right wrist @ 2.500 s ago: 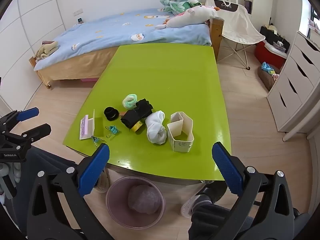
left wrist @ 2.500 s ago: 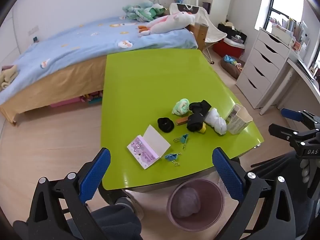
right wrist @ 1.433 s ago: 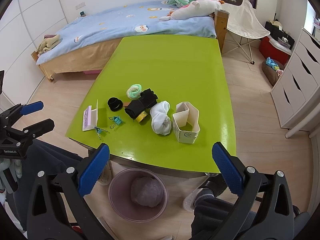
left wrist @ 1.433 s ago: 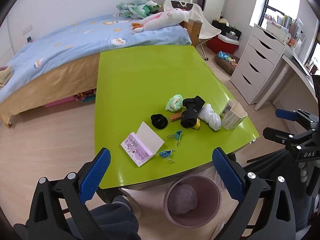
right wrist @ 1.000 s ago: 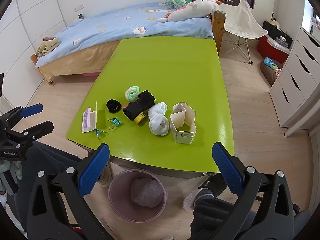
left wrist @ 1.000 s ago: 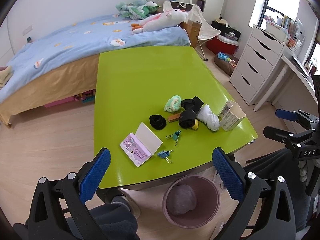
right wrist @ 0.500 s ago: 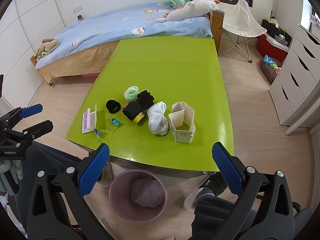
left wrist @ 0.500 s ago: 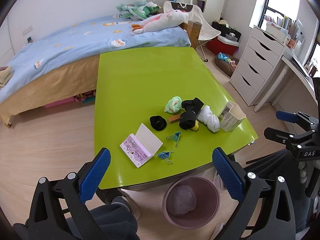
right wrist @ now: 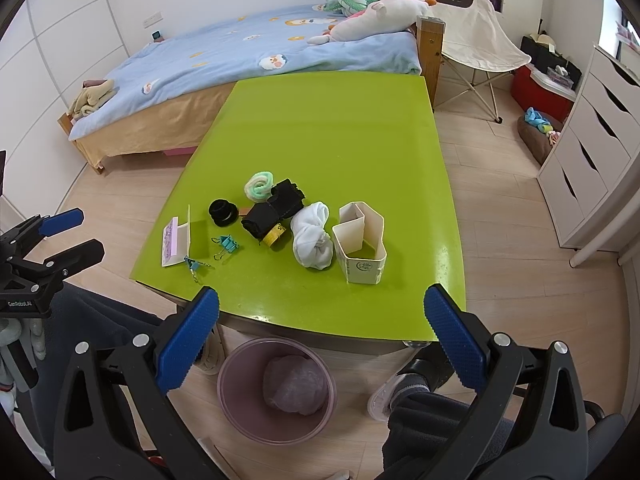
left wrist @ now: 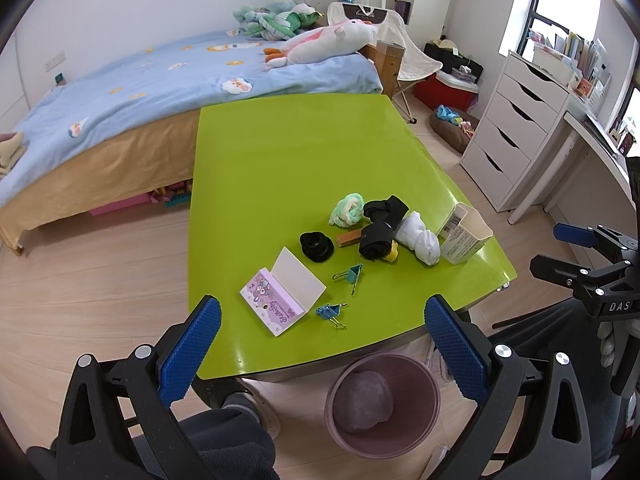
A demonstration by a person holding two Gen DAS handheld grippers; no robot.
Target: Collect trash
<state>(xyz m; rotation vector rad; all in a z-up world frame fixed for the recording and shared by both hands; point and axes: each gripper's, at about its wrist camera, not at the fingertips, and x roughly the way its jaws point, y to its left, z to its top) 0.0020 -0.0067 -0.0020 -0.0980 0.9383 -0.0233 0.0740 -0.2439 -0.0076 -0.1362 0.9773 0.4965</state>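
A green table (left wrist: 288, 160) (right wrist: 328, 136) holds a cluster near its front edge: an open cream carton (left wrist: 464, 236) (right wrist: 362, 248), a white sock ball (left wrist: 420, 236) (right wrist: 313, 240), black socks (left wrist: 380, 228) (right wrist: 276, 208), a yellow tape roll (right wrist: 275, 235), a green hair tie (left wrist: 347, 209) (right wrist: 259, 186), a black hair tie (left wrist: 316, 246) (right wrist: 222, 212), binder clips (left wrist: 350, 274) (right wrist: 226, 245) and a pink notepad (left wrist: 280, 292) (right wrist: 176, 242). A pink bin (left wrist: 382, 400) (right wrist: 278, 390) stands on the floor below the front edge. My left gripper (left wrist: 320, 352) and right gripper (right wrist: 322, 334) are open, empty, held back from the table.
A bed (left wrist: 160, 92) with plush toys stands behind the table. A folding chair (right wrist: 476, 28) is at the back right. White drawers (left wrist: 516, 136) (right wrist: 592, 160) line the right wall. The person's legs (left wrist: 224, 440) are below the grippers.
Both views shifted only slightly; the table cluster sits marginally nearer. Nothing on the table has moved and both grippers stay open.
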